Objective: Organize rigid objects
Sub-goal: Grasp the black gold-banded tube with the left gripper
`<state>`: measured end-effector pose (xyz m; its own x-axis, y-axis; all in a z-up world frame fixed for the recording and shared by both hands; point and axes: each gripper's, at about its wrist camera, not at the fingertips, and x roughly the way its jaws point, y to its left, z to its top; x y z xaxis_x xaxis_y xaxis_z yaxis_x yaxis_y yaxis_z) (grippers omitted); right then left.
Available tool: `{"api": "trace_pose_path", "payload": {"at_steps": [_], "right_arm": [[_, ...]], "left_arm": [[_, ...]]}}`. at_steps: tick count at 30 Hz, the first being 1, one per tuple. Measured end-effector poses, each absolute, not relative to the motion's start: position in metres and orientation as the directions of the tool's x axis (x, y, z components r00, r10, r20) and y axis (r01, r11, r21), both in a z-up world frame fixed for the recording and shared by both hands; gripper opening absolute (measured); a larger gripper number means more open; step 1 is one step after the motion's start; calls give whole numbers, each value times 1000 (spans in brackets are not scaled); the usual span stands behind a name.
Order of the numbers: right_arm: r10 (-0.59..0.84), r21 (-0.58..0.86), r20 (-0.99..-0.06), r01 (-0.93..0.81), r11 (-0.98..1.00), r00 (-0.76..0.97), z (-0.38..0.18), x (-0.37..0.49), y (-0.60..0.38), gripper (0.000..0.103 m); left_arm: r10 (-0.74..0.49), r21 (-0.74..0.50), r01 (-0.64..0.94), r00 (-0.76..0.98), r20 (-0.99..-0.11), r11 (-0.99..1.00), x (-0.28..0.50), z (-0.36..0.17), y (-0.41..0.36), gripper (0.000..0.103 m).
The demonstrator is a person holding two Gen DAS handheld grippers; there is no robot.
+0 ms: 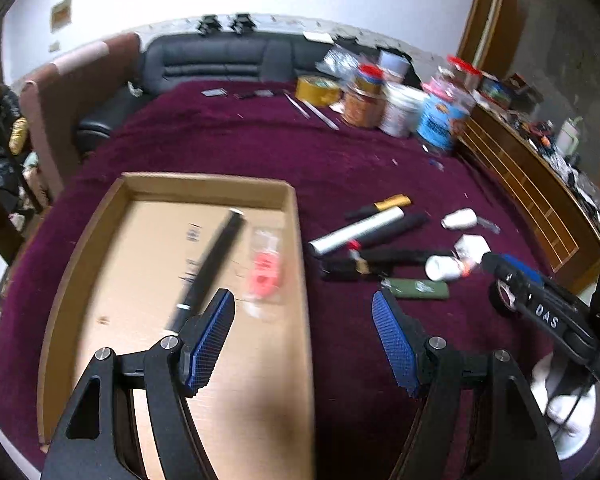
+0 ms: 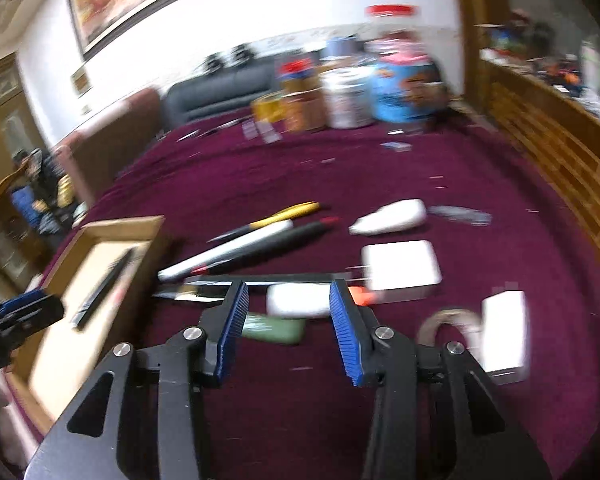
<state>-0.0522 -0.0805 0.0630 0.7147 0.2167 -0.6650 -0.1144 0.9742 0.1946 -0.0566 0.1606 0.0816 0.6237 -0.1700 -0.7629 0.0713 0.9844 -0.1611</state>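
So the cardboard box (image 1: 204, 188) sits on the left side of the maroon surface (image 1: 228, 140), and it already has a long black stick-like thing (image 1: 208, 268) and a clear packet with red print (image 1: 265, 270) lying flat inside. The left gripper (image 1: 303, 308) hangs over the box's right wall with its fingers spread wide and nothing between them. The rest of the loose stuff is piled just right of the box: a silver tube (image 1: 356, 231), a black and gold pen (image 1: 380, 206), a black marker (image 1: 396, 226), a green lighter (image 1: 418, 289), a small white bottle (image 2: 392, 216) and a white square block (image 2: 400, 262). The right gripper (image 2: 286, 306) is open too, fingers on either side of a white capsule-shaped thing (image 2: 298, 300) with an orange bit at one end, but it's blurry and I can't tell if the pads touch it yet. My guess is that's the next pick. It looks like hard plastic, light and stiff, so no worries about crushing it, but it's rounded and probably a bit slick, so it could roll or squirt out of the pads. I'd grab it across the middle of the body, not near the orange tip, and watch that the lighter just beside it doesn't get dragged along.
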Motion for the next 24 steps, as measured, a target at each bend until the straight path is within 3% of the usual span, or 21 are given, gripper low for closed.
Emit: {"api": "trace_pose_path", "payload": {"at_steps": [8, 16, 18, 20, 24], "right_arm": [[115, 188, -586, -4, 982, 802, 52, -57, -128, 40], [165, 242, -585, -24, 970, 794, 49, -56, -137, 40], [172, 266, -588, -12, 964, 791, 48, -56, -142, 40], [181, 293, -594, 2, 956, 784, 46, -55, -147, 40], [193, 333, -603, 24, 943, 774, 43, -54, -155, 40]], "left_arm": [[-168, -40, 232, 563, -809, 972, -28, 61, 94, 66], [-100, 110, 415, 454, -885, 903, 28, 33, 56, 64], [-140, 84, 453, 439, -887, 888, 29, 30, 54, 54], [-196, 19, 476, 399, -896, 879, 27, 31, 55, 33], [-206, 24, 522, 379, -902, 852, 10, 33, 56, 31]]}}
